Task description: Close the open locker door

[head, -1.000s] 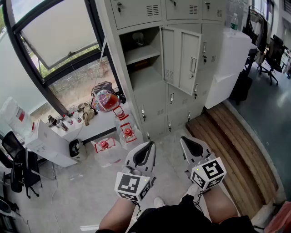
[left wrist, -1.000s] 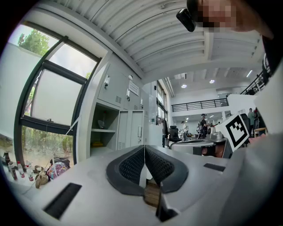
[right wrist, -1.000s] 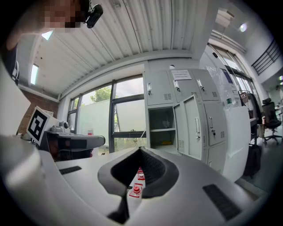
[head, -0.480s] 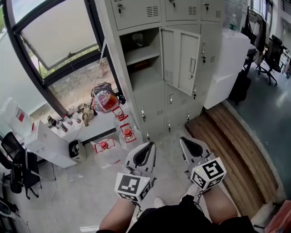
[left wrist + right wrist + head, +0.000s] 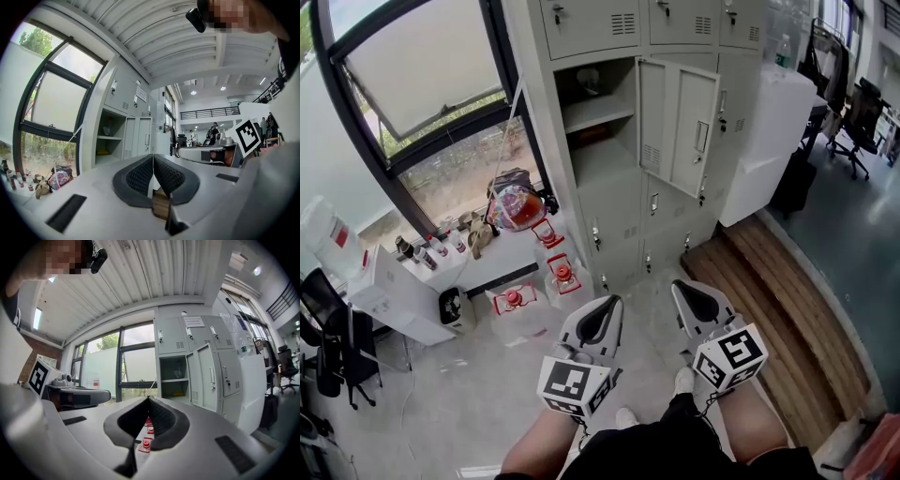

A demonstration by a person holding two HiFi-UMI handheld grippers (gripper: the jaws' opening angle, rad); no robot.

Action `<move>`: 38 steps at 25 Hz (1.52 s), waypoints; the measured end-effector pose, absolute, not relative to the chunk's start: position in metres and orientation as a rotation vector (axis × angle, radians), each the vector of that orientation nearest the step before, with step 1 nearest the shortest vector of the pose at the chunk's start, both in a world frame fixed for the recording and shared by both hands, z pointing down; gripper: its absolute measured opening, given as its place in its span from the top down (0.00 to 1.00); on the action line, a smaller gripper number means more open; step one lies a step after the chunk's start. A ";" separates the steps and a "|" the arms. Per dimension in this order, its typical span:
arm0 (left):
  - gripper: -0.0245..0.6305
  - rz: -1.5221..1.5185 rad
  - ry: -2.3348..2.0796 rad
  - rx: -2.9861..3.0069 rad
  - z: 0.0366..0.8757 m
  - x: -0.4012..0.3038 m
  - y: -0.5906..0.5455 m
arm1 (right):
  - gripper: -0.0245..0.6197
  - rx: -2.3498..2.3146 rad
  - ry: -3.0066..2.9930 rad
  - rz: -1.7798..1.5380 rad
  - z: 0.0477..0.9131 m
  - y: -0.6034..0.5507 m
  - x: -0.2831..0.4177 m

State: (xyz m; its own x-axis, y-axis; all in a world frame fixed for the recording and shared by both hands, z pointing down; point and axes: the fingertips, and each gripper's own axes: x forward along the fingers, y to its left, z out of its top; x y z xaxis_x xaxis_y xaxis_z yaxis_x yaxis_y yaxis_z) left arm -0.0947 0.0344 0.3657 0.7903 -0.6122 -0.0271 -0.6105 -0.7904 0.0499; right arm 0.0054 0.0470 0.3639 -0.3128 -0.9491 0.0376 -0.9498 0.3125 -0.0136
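Beyond the closed left gripper (image 5: pixel 604 309), the locker door (image 5: pixel 680 127) stands open.

Light-grey metal locker door (image 5: pixel 679 127) stands swung wide open, approx. square-on to the head view, upright, hinged at right side of its compartment (image 5: pixel 598 155). Vent slots low, latch near free edge. Compartment open w/ one shelf (image 5: pixel 596 112) inside.

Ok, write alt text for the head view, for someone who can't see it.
A grey locker bank stands ahead, one door swung open beside its shelved compartment. In the foreground, the left gripper and right gripper are held side by side, both shut and empty, well short of it.
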 end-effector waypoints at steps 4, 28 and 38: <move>0.93 -0.056 -1.023 2.930 0.365 -0.093 0.028 | 0.88 1.825 -2.542 0.073 0.365 0.037 0.010; 0.93 -0.014 -1.140 2.880 0.368 -0.013 -0.079 | 0.88 1.732 -2.610 0.088 0.360 -0.091 0.101; 0.93 -0.013 -1.142 2.870 0.367 0.036 -0.136 | 0.88 1.783 -2.590 0.091 0.358 -0.154 0.165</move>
State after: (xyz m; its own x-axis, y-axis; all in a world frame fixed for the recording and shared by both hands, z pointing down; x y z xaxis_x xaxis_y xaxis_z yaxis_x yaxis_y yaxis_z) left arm 0.0361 -0.1365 0.3666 0.7266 -0.6870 0.0116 -0.6865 -0.7252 0.0520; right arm 0.1652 -0.1538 0.3581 -0.3575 -0.9334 0.0296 -0.9332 0.3558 -0.0500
